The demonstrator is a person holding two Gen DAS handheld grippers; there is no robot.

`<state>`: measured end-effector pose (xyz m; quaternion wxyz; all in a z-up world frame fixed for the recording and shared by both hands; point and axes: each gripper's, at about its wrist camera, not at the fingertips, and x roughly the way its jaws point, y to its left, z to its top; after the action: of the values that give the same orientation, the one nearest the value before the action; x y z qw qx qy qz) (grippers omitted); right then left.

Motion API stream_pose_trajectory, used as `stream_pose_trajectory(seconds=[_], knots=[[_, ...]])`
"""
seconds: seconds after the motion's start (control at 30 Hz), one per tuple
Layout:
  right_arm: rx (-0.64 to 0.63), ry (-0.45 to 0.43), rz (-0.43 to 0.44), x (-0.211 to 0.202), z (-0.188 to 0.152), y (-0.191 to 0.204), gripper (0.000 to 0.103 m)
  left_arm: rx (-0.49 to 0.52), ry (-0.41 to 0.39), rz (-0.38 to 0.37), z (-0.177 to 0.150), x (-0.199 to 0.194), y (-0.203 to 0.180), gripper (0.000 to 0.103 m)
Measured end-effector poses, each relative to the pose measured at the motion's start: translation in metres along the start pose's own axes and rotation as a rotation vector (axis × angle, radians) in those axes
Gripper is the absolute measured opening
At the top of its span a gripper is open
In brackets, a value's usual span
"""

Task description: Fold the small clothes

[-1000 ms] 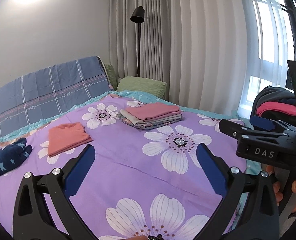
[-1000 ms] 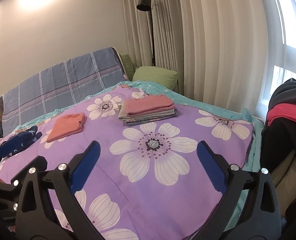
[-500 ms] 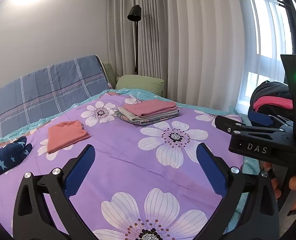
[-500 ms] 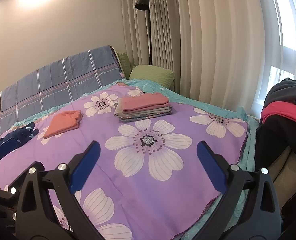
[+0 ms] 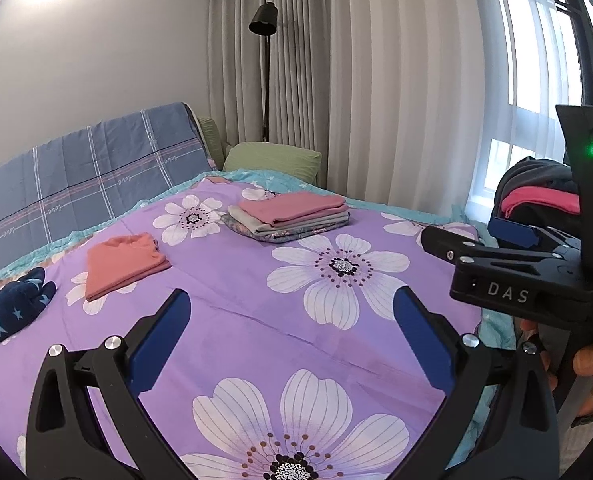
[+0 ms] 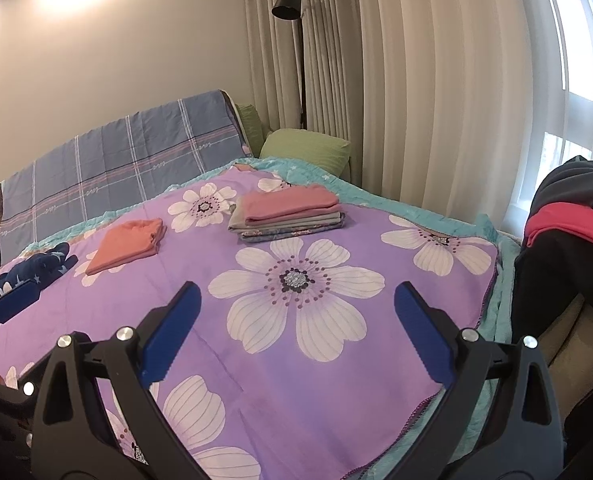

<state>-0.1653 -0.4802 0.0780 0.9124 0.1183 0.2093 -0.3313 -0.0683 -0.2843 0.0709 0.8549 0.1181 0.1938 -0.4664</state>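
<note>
A stack of folded clothes [image 5: 290, 216] with a pink piece on top lies at the far side of the purple flowered bedspread [image 5: 256, 312]; it also shows in the right wrist view [image 6: 290, 212]. A folded orange garment [image 5: 122, 264] lies to its left, and shows in the right wrist view [image 6: 130, 244]. A crumpled navy star-print garment [image 5: 12, 308] sits at the left edge. My left gripper [image 5: 292, 320] is open and empty above the bed. My right gripper [image 6: 296, 316] is open and empty; it shows at the right of the left wrist view [image 5: 512, 264].
A pile of unfolded dark and pink clothes [image 6: 568, 216] sits to the right of the bed, also in the left wrist view [image 5: 536, 196]. A green pillow [image 5: 272, 160], a blue plaid cover [image 5: 88, 180], a floor lamp [image 5: 264, 24] and curtains stand behind.
Both grippers have drawn back and tilted up a little; the bed and clothes sit lower in both views. Nothing has been taken hold of.
</note>
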Motion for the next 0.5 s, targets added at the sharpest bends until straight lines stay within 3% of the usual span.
stream_pose_trajectory(seconds=[0.5], knots=[[0.004, 0.006, 0.000, 0.0044, -0.0018, -0.0026, 0.099, 0.013, 0.016, 0.018, -0.0035, 0.0016, -0.0018, 0.102]])
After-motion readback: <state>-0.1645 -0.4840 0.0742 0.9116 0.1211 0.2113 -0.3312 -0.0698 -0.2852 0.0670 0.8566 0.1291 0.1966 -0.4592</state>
